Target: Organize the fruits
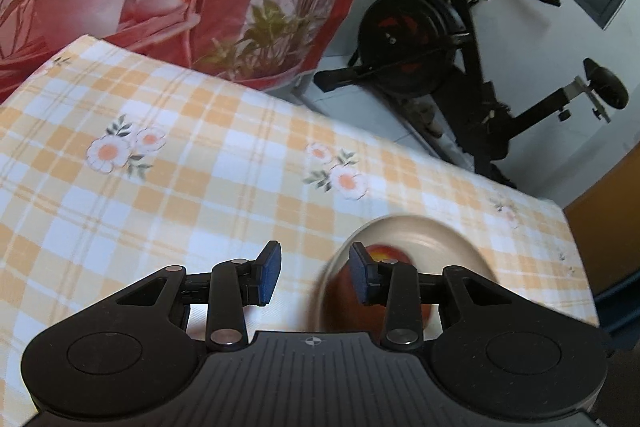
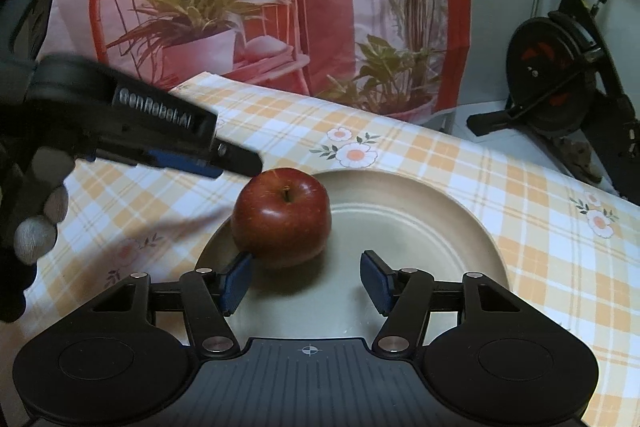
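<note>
A red apple (image 2: 282, 217) sits upright on the left part of a beige plate (image 2: 440, 227) on the checked tablecloth. My right gripper (image 2: 306, 283) is open just in front of the apple. Its left pad (image 2: 236, 281) is at the apple's lower left edge and its right pad stands apart over the plate. My left gripper (image 2: 224, 163), held by a gloved hand (image 2: 38, 227), reaches in from the left with its tips by the apple's top left. In the left wrist view that gripper (image 1: 314, 273) is open over bare cloth. The apple (image 1: 382, 253) and plate (image 1: 436, 233) lie behind its right finger.
The yellow and white checked tablecloth (image 2: 540, 227) with flower prints covers the table. A printed backdrop (image 2: 320, 7) of plants and a red chair hangs behind it. An exercise bike (image 2: 560, 75) stands beyond the far right edge.
</note>
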`<act>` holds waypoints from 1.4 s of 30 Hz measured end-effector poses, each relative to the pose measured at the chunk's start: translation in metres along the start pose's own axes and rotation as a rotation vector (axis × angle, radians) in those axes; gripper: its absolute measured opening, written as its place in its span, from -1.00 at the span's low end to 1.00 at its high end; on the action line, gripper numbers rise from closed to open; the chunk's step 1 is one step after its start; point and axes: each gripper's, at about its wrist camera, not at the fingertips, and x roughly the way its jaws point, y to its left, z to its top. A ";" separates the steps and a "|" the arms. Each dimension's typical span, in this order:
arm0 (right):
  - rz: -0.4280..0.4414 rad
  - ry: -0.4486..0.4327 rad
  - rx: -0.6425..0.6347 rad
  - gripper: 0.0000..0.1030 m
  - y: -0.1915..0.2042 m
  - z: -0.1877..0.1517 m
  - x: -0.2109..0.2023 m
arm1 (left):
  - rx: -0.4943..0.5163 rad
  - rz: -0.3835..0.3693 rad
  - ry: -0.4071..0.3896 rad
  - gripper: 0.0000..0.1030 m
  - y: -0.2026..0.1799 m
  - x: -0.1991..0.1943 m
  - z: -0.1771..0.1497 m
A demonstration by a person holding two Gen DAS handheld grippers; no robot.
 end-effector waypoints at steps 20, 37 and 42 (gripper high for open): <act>-0.028 -0.050 -0.134 -0.11 0.028 0.009 -0.004 | -0.008 0.045 -0.058 -0.24 0.012 -0.036 -0.008; -0.034 -0.047 -0.035 0.13 0.015 0.011 0.010 | -0.020 0.041 -0.049 -0.24 0.017 -0.035 -0.014; 0.016 -0.061 0.074 0.17 -0.002 0.015 0.016 | -0.024 0.041 -0.048 -0.24 0.019 -0.035 -0.014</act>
